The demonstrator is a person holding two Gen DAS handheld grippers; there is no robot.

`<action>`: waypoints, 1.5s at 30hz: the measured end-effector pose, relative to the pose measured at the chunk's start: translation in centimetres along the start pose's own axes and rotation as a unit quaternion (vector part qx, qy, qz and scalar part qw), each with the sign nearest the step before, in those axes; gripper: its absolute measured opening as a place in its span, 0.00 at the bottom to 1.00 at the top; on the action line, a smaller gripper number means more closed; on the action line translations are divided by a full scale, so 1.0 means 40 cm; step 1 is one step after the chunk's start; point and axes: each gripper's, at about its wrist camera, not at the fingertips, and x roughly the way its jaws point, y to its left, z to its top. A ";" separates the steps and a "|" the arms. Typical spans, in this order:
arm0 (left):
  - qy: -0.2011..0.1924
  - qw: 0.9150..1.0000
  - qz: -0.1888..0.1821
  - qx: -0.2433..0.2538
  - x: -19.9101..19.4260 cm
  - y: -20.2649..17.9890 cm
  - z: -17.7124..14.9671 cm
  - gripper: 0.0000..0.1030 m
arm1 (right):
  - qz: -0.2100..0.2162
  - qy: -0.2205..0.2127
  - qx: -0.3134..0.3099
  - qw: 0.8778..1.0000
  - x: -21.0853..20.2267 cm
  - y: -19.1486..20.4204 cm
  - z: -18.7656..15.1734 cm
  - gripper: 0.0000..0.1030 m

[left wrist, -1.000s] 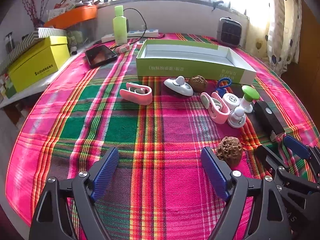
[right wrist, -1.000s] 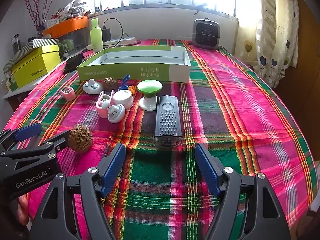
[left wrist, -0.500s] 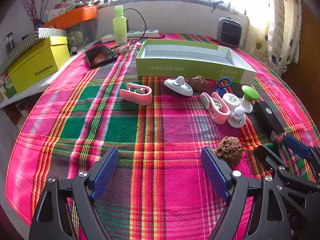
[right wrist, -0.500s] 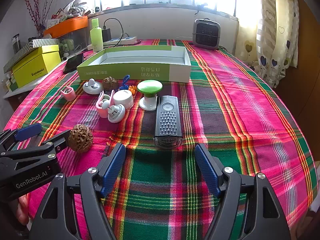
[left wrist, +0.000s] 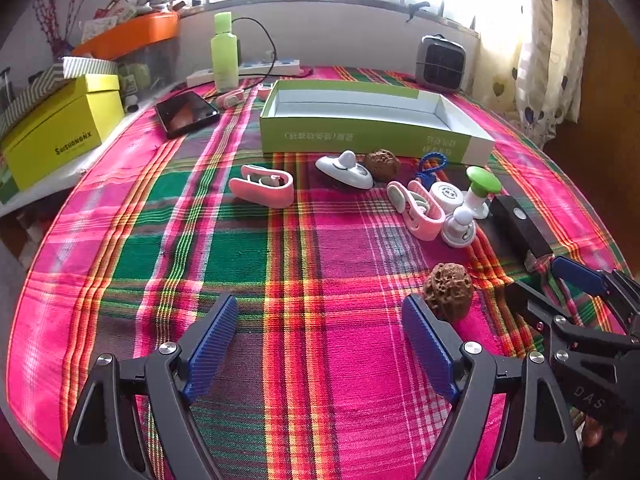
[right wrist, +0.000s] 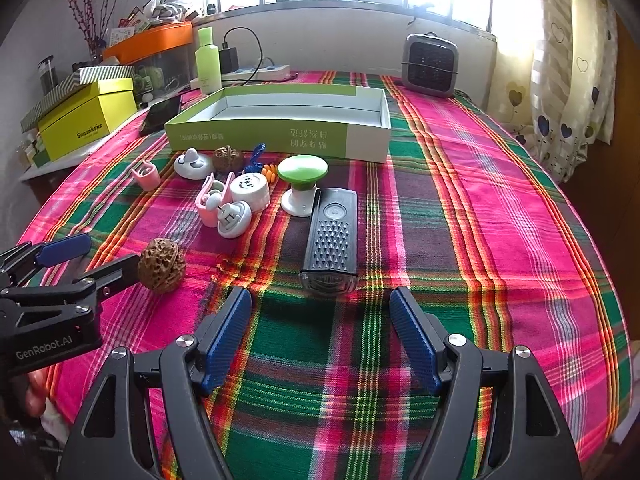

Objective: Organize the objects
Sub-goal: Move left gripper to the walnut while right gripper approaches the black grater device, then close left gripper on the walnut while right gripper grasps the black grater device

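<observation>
Both grippers hang low over the near edge of the table (right wrist: 500, 208), which is covered by a pink, green and orange plaid cloth. Left gripper (left wrist: 320, 344): jaws spread wide, nothing between the blue pads, bare cloth under the gap. Right gripper (right wrist: 320, 336): likewise spread wide and holding nothing, its gap just short of the near end of a black grater-like block (right wrist: 331, 242).

A wrinkled brown walnut (left wrist: 449, 297) lies on the cloth just beyond the left gripper's right-hand finger — close to it, though contact cannot be told. In the right wrist view the same nut sits at the tip of that finger.

Further in, toward the middle of the table, a loose cluster: a pink clip (left wrist: 262, 185) alone on the left, a white knobbed disc (left wrist: 345, 168), a second walnut (left wrist: 382, 165), a blue cord loop (left wrist: 432, 163), another pink clip (left wrist: 416, 210), a round white cap (right wrist: 250, 190), a second white knobbed disc (right wrist: 234, 218) and a green-topped mushroom-shaped piece (right wrist: 303, 180).

Behind them stands an open green-and-white box (right wrist: 280, 134), its inside bare. Toward the far left edge lie a dark phone (left wrist: 186, 113) and a pale green bottle (left wrist: 224, 54); a yellow box (left wrist: 60, 128) sits on a side shelf, and a small grey heater (right wrist: 430, 66) at the far right.
</observation>
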 end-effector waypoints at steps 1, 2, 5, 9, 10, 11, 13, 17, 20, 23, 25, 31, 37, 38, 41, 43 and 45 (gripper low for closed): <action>0.000 1.000 -0.006 0.001 -0.002 -0.001 -0.001 0.81 | 0.001 -0.001 0.000 1.000 -0.001 -0.003 0.000 0.70; 0.000 1.000 -0.011 0.003 -0.004 -0.003 -0.002 0.81 | 0.004 -0.002 0.000 1.000 -0.001 -0.006 -0.001 0.70; -0.003 1.000 -0.024 0.018 -0.010 -0.023 0.000 0.81 | 0.007 -0.003 -0.001 1.000 -0.004 -0.014 -0.003 0.70; -0.006 0.998 -0.056 0.025 -0.022 -0.040 0.007 0.81 | 0.014 0.000 0.007 1.000 -0.006 -0.034 0.006 0.66; -0.005 0.998 -0.063 0.026 -0.024 -0.044 0.008 0.81 | 0.013 0.000 0.009 1.000 -0.007 -0.043 0.008 0.66; -0.004 0.997 -0.067 0.027 -0.025 -0.049 0.008 0.81 | 0.013 0.000 0.011 1.000 -0.007 -0.048 0.010 0.66; -0.002 0.996 -0.079 0.032 -0.028 -0.060 0.010 0.81 | 0.019 0.000 0.014 1.000 -0.005 -0.057 0.017 0.66; 0.006 0.995 -0.091 0.038 -0.025 -0.083 0.014 0.80 | 0.026 -0.002 0.007 1.000 -0.005 -0.057 0.028 0.65; 0.017 0.995 -0.093 0.043 -0.018 -0.094 0.010 0.78 | 0.022 -0.002 0.001 1.000 0.001 -0.062 0.039 0.65; 0.026 0.995 -0.086 0.046 -0.005 -0.100 0.007 0.77 | 0.034 0.002 0.006 0.999 0.009 -0.074 0.050 0.65; 0.024 0.995 -0.079 0.049 -0.002 -0.105 0.011 0.76 | 0.041 0.001 0.001 0.999 0.012 -0.072 0.057 0.64; 0.023 0.996 -0.063 0.057 0.010 -0.111 0.022 0.67 | 0.053 0.012 -0.008 0.998 0.037 -0.060 0.070 0.57; 0.022 0.997 -0.047 0.057 0.017 -0.115 0.032 0.52 | 0.052 0.020 -0.018 0.998 0.049 -0.057 0.071 0.49; 0.022 0.997 -0.046 0.057 0.018 -0.116 0.033 0.49 | 0.055 0.020 -0.016 0.998 0.049 -0.060 0.071 0.46; 0.024 0.997 -0.040 0.057 0.018 -0.117 0.036 0.42 | 0.054 0.017 -0.015 0.998 0.051 -0.064 0.072 0.41; 0.024 0.997 -0.038 0.056 0.018 -0.116 0.037 0.37 | 0.058 0.015 -0.015 0.998 0.052 -0.065 0.073 0.39; 0.025 0.998 -0.031 0.058 0.019 -0.117 0.039 0.32 | 0.061 0.014 -0.013 0.998 0.053 -0.066 0.074 0.35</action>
